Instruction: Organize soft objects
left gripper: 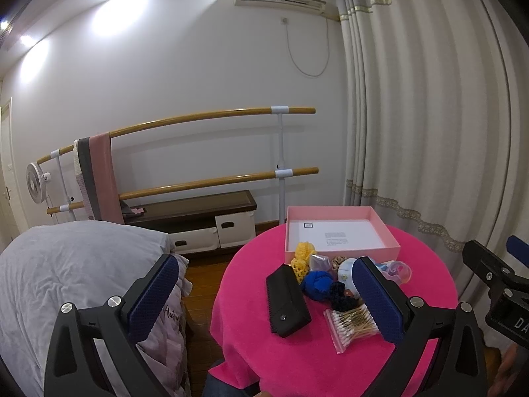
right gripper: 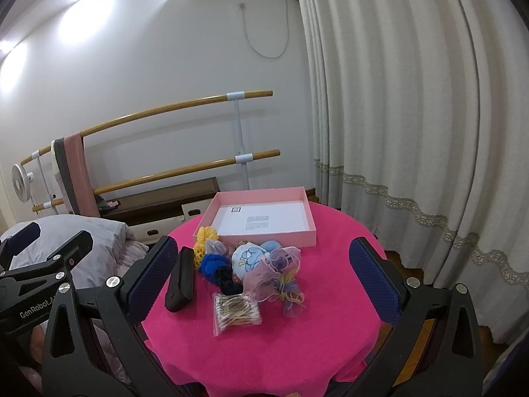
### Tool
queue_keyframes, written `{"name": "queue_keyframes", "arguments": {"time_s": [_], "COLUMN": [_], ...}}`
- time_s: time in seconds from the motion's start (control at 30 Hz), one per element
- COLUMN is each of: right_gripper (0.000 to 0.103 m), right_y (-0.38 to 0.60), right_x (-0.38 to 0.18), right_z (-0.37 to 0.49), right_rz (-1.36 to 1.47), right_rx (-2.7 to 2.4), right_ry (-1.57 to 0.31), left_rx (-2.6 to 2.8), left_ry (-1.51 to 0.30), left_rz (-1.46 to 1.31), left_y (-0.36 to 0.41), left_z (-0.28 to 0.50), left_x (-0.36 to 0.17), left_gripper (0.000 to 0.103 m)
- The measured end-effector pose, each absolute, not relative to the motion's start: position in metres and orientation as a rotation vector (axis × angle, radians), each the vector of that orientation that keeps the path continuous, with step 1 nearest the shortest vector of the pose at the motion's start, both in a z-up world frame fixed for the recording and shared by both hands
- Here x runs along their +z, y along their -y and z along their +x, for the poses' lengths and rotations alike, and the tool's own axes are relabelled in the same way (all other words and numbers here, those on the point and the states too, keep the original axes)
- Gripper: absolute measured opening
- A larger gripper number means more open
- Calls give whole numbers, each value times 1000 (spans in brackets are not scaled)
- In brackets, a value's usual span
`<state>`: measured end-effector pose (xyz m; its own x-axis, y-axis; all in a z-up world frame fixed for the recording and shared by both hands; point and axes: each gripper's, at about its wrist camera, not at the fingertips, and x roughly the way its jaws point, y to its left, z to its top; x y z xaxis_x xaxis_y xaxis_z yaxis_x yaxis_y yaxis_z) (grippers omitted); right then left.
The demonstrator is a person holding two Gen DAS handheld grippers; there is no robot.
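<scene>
Fingers of both the left gripper (left gripper: 264,292) and right gripper (right gripper: 264,274) stood wide apart and empty, short of the tangled soft pile (right gripper: 251,264) beside the pink box (right gripper: 307,211), where one pinch risked dragging several pieces.

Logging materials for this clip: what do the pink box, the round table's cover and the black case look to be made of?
Pink box: apparently rigid paperboard, matte, with thin straight walls and a white lining. Table cover: magenta cloth, fuzzy and unshiny, draping over the round edge; probably fleece or velvet. Black case: smooth with a slight sheen and rounded corners; faux leather or plastic, cannot tell which.
</scene>
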<state>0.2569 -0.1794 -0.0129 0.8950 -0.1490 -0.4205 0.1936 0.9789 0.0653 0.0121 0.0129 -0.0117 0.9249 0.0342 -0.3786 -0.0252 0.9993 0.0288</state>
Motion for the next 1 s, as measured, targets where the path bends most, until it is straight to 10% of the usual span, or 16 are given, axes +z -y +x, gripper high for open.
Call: {"name": "queue_keyframes", "arguments": {"time_s": [1.0], "right_gripper": [103], "right_y": [177], "right_x": [-13], "right_z": [258], "right_rz": [101], "right_rx": [-178], "right_ry": [-433], "left_rx": [22], "left_ry": [-386], "left_rz": [4], "left_y": [-13], "left_z": [10], "left_x": [-5], "left_gripper": [103]}}
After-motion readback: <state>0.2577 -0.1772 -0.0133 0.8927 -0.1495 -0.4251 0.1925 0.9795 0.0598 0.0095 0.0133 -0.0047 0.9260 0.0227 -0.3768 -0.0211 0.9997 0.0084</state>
